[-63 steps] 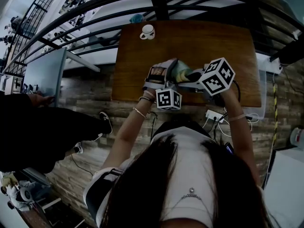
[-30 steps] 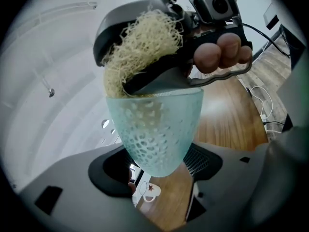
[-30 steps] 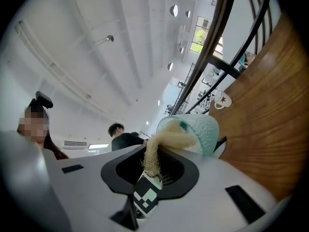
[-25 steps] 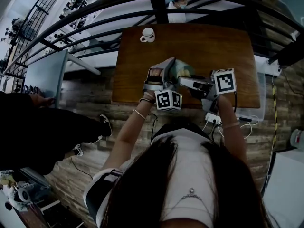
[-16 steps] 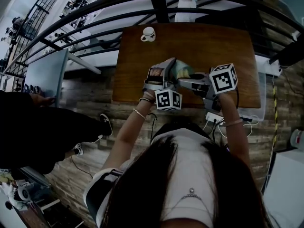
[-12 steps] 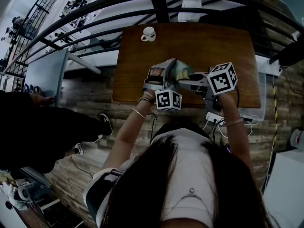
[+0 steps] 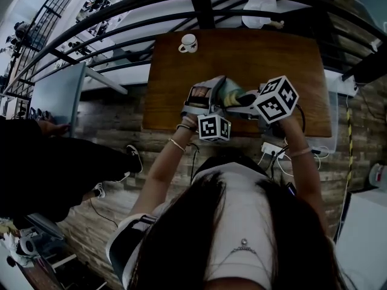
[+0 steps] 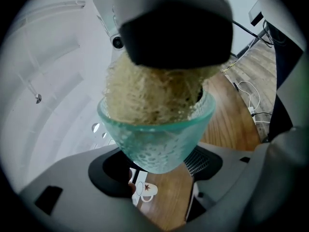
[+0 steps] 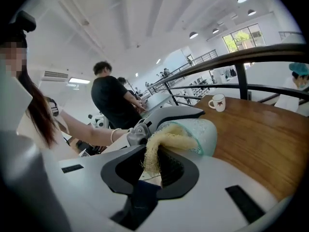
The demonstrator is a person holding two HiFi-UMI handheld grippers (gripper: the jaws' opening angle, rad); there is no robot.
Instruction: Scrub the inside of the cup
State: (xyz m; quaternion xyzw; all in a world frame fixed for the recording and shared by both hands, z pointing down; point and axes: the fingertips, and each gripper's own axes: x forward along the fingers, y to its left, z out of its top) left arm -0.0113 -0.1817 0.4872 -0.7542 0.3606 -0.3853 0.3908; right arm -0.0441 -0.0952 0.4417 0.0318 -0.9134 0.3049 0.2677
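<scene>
I hold a pale green glass cup [image 7: 231,93] just above the wooden table [image 7: 254,53], near its front edge. My left gripper [image 8: 157,164] is shut on the cup's [image 8: 155,137] lower part, and the cup's mouth is tipped toward the right gripper. The right gripper [image 9: 153,170] is shut on a straw-coloured loofah scrubber [image 9: 161,146]. The scrubber [image 8: 147,93] is stuffed into the cup's mouth and fills most of it. In the head view the right gripper [image 7: 245,106] comes in from the right and meets the left gripper [image 7: 204,98] at the cup.
A white mug [image 7: 188,41] with a small red mark stands at the table's far left corner. Black railings [image 7: 199,8] curve behind the table. A person in black [image 7: 54,162] stands to the left. A power strip and cables [image 7: 273,148] lie on the floor under the right gripper.
The right gripper has rolled about its own line with the scrubber in the cup; its marker cube has shifted left and shows another face. The left gripper and cup have hardly moved.
</scene>
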